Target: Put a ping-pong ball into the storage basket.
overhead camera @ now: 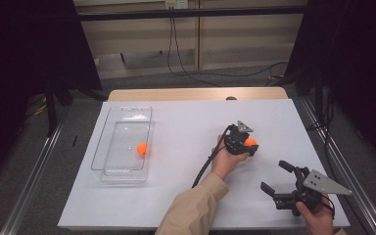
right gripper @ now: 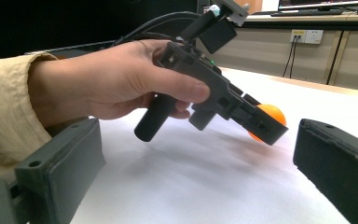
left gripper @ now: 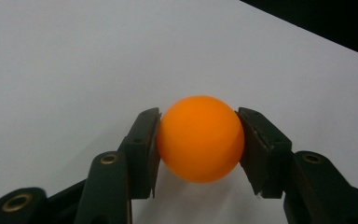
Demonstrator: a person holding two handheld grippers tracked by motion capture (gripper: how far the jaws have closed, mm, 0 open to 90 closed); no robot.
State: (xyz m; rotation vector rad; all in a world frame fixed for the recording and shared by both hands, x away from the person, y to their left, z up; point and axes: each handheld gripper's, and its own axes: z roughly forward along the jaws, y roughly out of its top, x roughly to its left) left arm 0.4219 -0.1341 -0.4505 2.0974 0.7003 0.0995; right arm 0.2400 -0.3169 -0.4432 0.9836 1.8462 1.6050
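Note:
An orange ball (left gripper: 200, 138) sits between the two black pads of my left gripper (left gripper: 199, 140), which is shut on it just above the white sheet. In the high view that gripper (overhead camera: 248, 145) is right of the table's centre, with the ball (overhead camera: 250, 142) at its tip. My right gripper (overhead camera: 273, 175) is near the front right, open with nothing between its jaws. In the right gripper view its own jaws (right gripper: 200, 168) stand wide apart, and beyond them the other hand holds the left gripper (right gripper: 265, 128) on the ball (right gripper: 271, 114).
A clear plastic tray (overhead camera: 127, 110) lies on the left of the white sheet (overhead camera: 186, 117), with a second orange ball (overhead camera: 142, 148) inside near its right wall. A black cable trails from the left gripper toward the front. Metal rails run along both table sides.

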